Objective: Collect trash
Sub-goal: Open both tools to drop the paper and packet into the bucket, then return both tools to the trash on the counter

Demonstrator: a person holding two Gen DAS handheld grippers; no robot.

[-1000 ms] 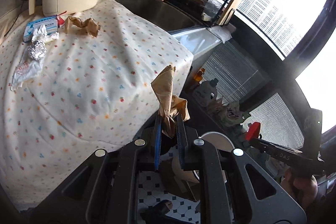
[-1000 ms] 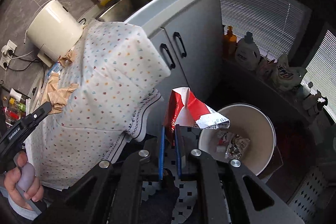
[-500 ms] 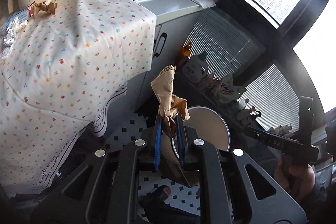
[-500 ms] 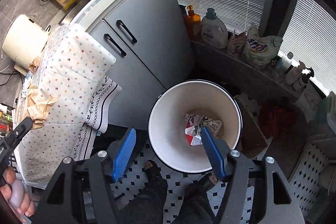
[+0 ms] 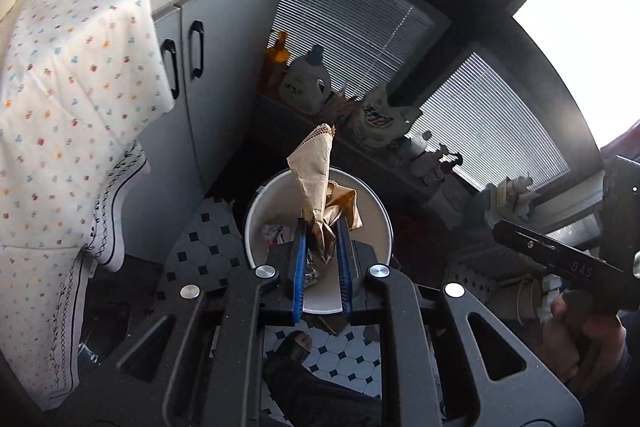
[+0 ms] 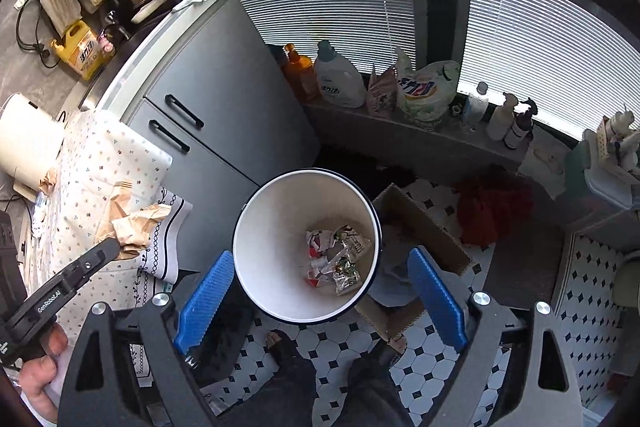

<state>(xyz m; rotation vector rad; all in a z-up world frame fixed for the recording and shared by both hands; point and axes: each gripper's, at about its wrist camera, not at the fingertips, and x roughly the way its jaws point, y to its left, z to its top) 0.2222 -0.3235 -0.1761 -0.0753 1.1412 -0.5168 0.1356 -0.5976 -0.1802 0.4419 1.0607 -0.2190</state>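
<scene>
While your left gripper (image 5: pixel 322 255) pinches the crumpled brown paper wrapper (image 5: pixel 320 203) above the white round bin (image 5: pixel 256 223), it overhangs the rim (may snag, fall outside). Your right gripper (image 6: pixel 320 299) is opening, nothing between its jaws.

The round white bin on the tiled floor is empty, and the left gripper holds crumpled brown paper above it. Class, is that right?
Not quite. The round white bin is not empty: the right wrist view shows crumpled wrappers at its bottom. The left gripper does hold crumpled brown paper above it.
</scene>
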